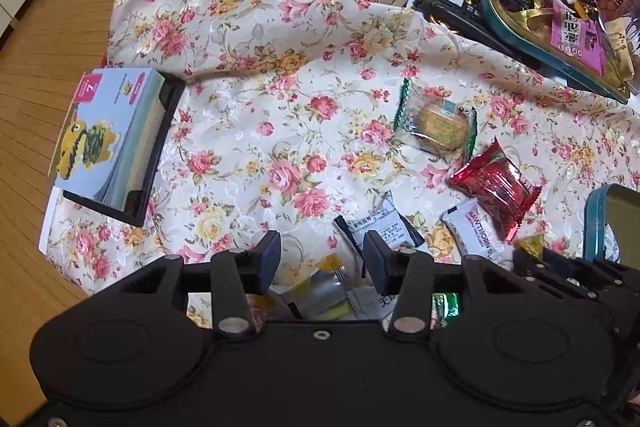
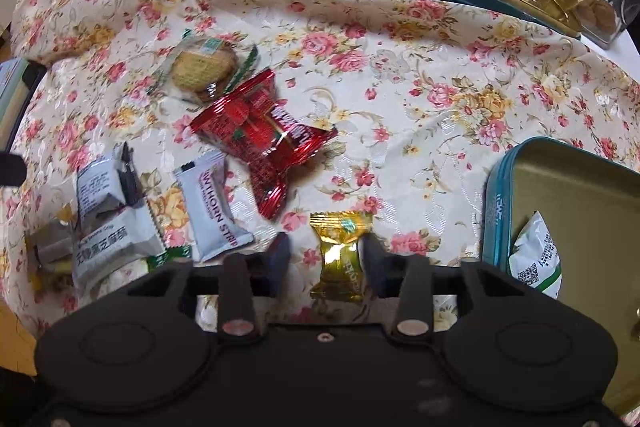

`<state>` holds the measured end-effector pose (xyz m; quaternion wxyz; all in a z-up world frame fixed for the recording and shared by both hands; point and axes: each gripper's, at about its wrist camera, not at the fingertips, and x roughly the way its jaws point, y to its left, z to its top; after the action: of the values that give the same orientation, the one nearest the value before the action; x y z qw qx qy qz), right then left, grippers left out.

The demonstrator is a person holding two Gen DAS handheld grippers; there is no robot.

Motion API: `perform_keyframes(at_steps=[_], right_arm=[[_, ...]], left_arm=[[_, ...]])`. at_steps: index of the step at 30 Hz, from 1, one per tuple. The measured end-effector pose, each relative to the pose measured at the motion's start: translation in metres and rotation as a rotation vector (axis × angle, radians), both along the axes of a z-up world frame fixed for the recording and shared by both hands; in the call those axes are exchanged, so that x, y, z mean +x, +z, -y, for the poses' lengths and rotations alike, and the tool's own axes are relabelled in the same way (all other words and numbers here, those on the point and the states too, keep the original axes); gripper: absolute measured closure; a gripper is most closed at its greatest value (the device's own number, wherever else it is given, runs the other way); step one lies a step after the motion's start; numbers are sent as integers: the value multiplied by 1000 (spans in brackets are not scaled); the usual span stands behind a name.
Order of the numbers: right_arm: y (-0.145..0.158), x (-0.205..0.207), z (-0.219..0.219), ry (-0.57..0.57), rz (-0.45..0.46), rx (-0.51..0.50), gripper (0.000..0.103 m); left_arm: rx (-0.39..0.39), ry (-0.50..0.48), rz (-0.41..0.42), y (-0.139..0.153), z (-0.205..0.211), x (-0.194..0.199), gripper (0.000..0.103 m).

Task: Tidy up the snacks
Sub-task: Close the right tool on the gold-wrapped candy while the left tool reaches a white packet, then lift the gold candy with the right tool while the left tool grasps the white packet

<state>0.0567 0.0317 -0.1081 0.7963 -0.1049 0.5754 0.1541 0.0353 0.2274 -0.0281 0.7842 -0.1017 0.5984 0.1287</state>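
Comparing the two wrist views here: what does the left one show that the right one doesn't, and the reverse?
Only the left wrist view: the box cover with a yellow figure, of which the right view catches just an edge.
Only the right wrist view: a white packet lying inside the teal tin.
Both: the floral cloth, biscuit packet, red packet, hawthorn strip packet and gold candy.

Black left gripper point(image 1: 322, 257), navy pads point(image 1: 269, 259), silver pivot pins

Glossy foil gold candy wrapper point(image 2: 341, 254) (crinkled), satiny floral tablecloth point(image 2: 420, 99), matt-gold metal tin point(image 2: 496, 203).
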Motion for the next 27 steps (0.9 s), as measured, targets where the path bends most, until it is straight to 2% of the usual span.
perform_keyframes(at_steps=[4,6,12,15,18,22,27], right_arm=[[1,-5,-2,42,7,-7,84],[3,-4,-1,38,-24,9,84],[35,1,7,-43,-68,159,84],[62,3,10,-83,-77,256,84],[88,3,15,-110,-57,339,84],[119,0,22,-134,0,410,84],[140,-3,31,-144,45,456,84]], left_arm=[[-14,9,-10,-4,-4,0,49],[-26,16,-13,-5,-6,-1,49],[-14,9,-4,-8,-1,2,49],[-54,17,2,-9,2,6,49],[-91,22,33,-7,6,10,49],[-59,24,74,-5,18,16,49],[-66,4,49,-18,34,24,49]])
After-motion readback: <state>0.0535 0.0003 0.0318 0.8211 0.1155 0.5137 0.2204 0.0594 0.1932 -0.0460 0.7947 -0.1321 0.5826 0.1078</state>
